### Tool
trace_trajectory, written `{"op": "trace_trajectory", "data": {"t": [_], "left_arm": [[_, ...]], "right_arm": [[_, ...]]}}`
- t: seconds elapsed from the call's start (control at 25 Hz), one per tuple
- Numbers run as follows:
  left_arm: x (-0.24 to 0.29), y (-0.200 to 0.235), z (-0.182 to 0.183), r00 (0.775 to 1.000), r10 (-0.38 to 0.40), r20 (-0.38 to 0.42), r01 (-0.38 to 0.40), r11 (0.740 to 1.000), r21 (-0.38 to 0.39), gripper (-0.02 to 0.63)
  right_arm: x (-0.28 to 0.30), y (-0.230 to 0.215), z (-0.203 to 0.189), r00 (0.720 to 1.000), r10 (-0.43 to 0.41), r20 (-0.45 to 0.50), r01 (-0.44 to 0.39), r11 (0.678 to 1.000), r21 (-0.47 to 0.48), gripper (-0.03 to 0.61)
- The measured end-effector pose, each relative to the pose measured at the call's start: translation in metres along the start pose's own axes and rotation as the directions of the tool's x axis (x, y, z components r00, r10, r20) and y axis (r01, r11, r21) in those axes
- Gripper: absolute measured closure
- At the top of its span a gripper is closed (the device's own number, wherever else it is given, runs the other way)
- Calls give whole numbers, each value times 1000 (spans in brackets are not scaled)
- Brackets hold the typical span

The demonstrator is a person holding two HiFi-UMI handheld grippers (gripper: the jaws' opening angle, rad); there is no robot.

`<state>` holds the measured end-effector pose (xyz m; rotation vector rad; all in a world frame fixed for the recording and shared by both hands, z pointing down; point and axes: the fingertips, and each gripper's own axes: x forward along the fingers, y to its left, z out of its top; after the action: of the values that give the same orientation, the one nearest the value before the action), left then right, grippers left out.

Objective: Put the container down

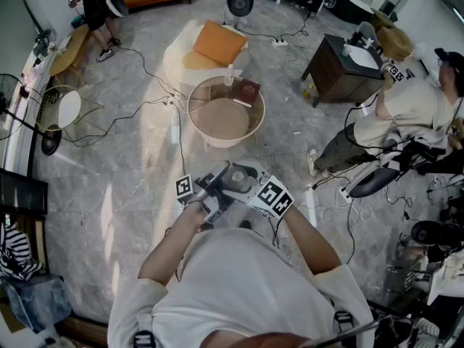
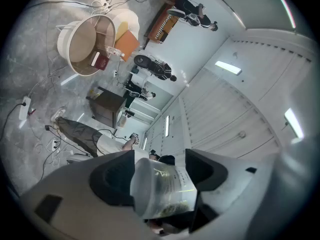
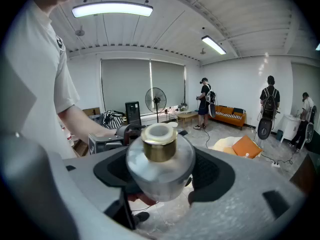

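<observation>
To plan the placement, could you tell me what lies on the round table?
On the round table: a dark red book and a small bottle at its far edge; anything under the book is hidden.

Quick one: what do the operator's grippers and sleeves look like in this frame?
Both the left gripper and right gripper have pale grey moulded jaws lined with black pads. Each carries a cube of black-and-white square markers. The operator wears a white short-sleeved T-shirt.

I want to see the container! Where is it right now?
The container is in the middle of the head view, held before the person's chest between the left gripper and the right gripper, nearer the person than the round table.
</observation>
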<state>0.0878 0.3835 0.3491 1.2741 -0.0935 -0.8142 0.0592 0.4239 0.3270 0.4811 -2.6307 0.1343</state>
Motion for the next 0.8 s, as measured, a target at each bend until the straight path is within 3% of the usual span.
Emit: {"op": "trace_trajectory", "data": {"t": [0.8], "left_arm": [[-25,-14,13,1000,3,-4,-3,999,-39,324]], "right_arm": [[28,13,11,1000,-20,-13,20,1000,16,239]]}}
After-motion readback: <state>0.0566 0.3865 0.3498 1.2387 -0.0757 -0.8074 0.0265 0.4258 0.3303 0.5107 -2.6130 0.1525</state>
